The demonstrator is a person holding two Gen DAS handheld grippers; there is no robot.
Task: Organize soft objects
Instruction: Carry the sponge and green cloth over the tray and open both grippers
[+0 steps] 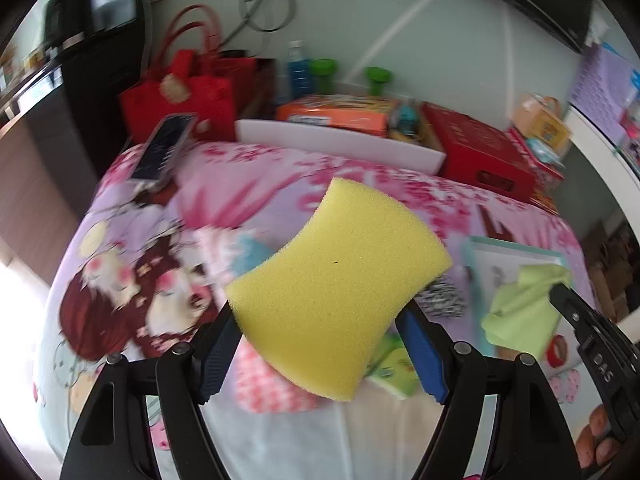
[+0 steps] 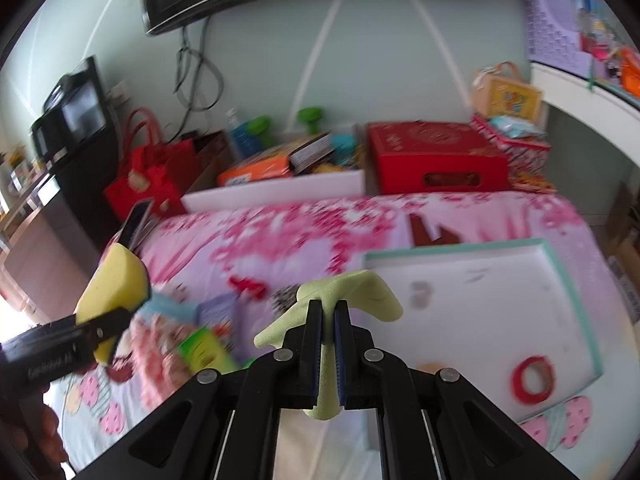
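Note:
A yellow sponge (image 1: 340, 280) is clamped between the blue pads of my left gripper (image 1: 316, 320), held in the air above a pink patterned bedspread (image 1: 260, 184). The right wrist view shows that sponge (image 2: 114, 292) at the left, in the left gripper (image 2: 104, 332). My right gripper (image 2: 328, 320) is shut on a light green cloth (image 2: 352, 296), which bulges out above and below its pads. The same cloth (image 1: 520, 304) hangs at the right of the left wrist view, under the right gripper's dark fingers (image 1: 568, 304). A white tray with a teal rim (image 2: 576, 292) lies on the bed at the right.
A red tape ring (image 2: 534, 376) lies in the tray. More small items lie on the bed between the grippers, among them a green packet (image 2: 204, 348) and a black-and-white patterned piece (image 1: 444, 300). A white bin (image 2: 280, 192), a red box (image 2: 436, 160) and a red bag (image 2: 148, 176) line the far edge.

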